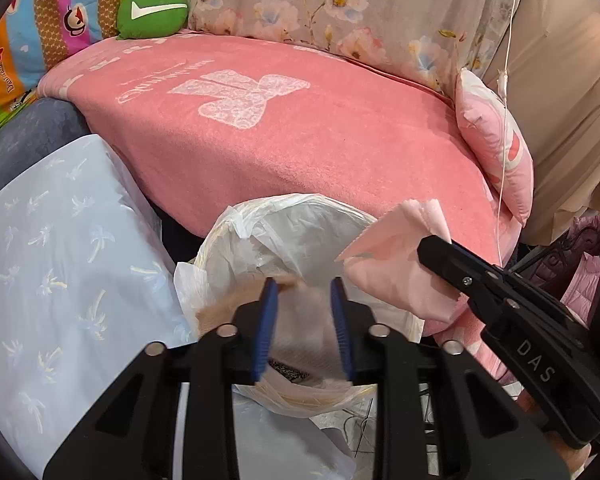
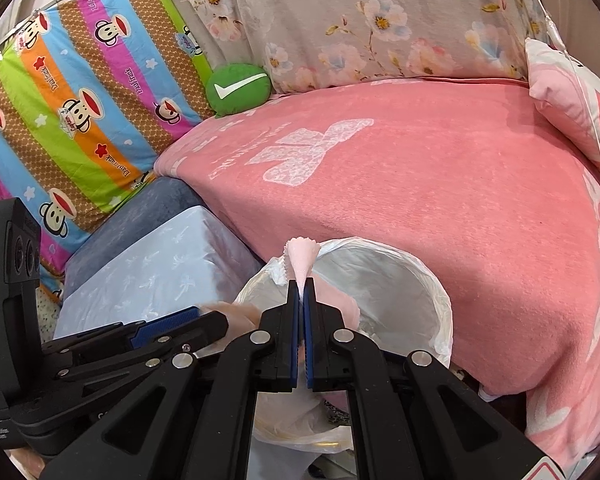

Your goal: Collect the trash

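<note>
- Right gripper [image 2: 302, 300]: fingers clenched on a pink napkin [image 2: 302, 256]; the blue pads press the paper from both sides, and a crumpled tip of it stands up above the fingertips at centre frame.
- Pink napkin, left wrist view [image 1: 392, 276]: folded sheet projecting from the right gripper [image 1: 440, 246] at right of centre, held over the right edge of the bin opening.
- Left gripper [image 1: 304, 292]: fingers released, with a clear gap between the blue pads [image 1: 269, 300]. A blurred tan-pink item [image 1: 300, 340] sits in that gap; whether the pads touch it cannot be told.
- Left gripper, right wrist view [image 2: 168, 326]: enters from the lower left, with its tip at the left rim of the bin.
- Trash bin [image 2: 428, 276]: round container lined with a white plastic bag [image 1: 296, 224], located at lower centre of both views, directly below both grippers and just beside the bed edge.
- Bed [image 1: 300, 152]: covered by a pink blanket with a white bow motif; it fills the middle of both frames.
- Green round cushion [image 1: 152, 12]: bears a white tick mark; rests at the far corner of the bed, upper left.
- Pink pillow [image 1: 496, 148]: lies at the right edge of the bed.
- Pale blue box [image 1: 60, 248]: printed with small palm shapes; stands at lower left, near the bin.
- Striped monkey-print cloth [image 2: 72, 92]: hangs at upper left; floral fabric [image 2: 360, 20] hangs across the top.
</note>
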Demonstrator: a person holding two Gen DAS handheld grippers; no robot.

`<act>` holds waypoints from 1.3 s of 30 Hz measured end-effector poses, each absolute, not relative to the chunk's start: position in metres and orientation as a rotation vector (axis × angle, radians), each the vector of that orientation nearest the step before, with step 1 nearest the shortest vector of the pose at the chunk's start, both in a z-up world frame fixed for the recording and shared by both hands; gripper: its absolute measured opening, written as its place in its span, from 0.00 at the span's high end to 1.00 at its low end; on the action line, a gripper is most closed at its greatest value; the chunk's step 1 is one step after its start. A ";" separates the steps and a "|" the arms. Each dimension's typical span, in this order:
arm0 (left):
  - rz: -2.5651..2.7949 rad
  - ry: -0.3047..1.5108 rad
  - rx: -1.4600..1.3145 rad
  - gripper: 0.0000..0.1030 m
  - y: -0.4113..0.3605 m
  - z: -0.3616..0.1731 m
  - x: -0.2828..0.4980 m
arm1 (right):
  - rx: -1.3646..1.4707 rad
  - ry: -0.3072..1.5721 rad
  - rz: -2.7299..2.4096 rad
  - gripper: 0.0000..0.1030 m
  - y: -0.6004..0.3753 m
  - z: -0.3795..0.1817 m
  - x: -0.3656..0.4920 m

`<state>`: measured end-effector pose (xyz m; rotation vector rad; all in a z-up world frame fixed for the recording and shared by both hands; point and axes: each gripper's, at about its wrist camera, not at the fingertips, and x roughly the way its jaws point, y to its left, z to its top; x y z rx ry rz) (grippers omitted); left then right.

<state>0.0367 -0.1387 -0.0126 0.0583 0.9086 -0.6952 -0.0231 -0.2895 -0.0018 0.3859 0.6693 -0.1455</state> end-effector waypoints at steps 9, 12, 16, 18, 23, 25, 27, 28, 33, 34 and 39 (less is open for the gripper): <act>-0.633 0.879 0.055 0.47 -0.127 -0.014 0.039 | 0.363 0.675 -0.138 0.93 -0.286 -0.003 -0.023; -0.609 0.861 0.057 0.39 -0.122 -0.013 0.038 | 0.355 0.679 -0.132 0.93 -0.282 -0.003 -0.022; -0.576 0.832 0.074 0.30 -0.117 -0.012 0.036 | 0.332 0.689 -0.123 0.82 -0.276 -0.002 -0.021; -0.556 0.817 0.084 0.26 -0.113 -0.012 0.034 | 0.323 0.694 -0.129 0.77 -0.273 -0.002 -0.022; -0.518 0.803 0.105 0.22 -0.104 -0.014 0.031 | 0.301 0.712 -0.150 0.68 -0.268 -0.005 -0.024; -0.498 0.801 0.109 0.18 -0.099 -0.016 0.030 | 0.294 0.718 -0.148 0.66 -0.265 -0.005 -0.026; -0.481 0.806 0.107 0.17 -0.095 -0.018 0.030 | 0.274 0.726 -0.152 0.65 -0.261 -0.005 -0.029; -0.472 0.809 0.105 0.17 -0.092 -0.019 0.029 | 0.262 0.729 -0.155 0.64 -0.259 -0.004 -0.030; -0.429 0.815 0.107 0.16 -0.081 -0.021 0.024 | 0.214 0.732 -0.172 0.54 -0.252 -0.002 -0.037; -0.421 0.815 0.109 0.16 -0.079 -0.021 0.023 | 0.202 0.736 -0.175 0.51 -0.250 -0.002 -0.038; -0.383 0.808 0.134 0.14 -0.072 -0.022 0.013 | 0.145 0.757 -0.172 0.45 -0.239 -0.009 -0.047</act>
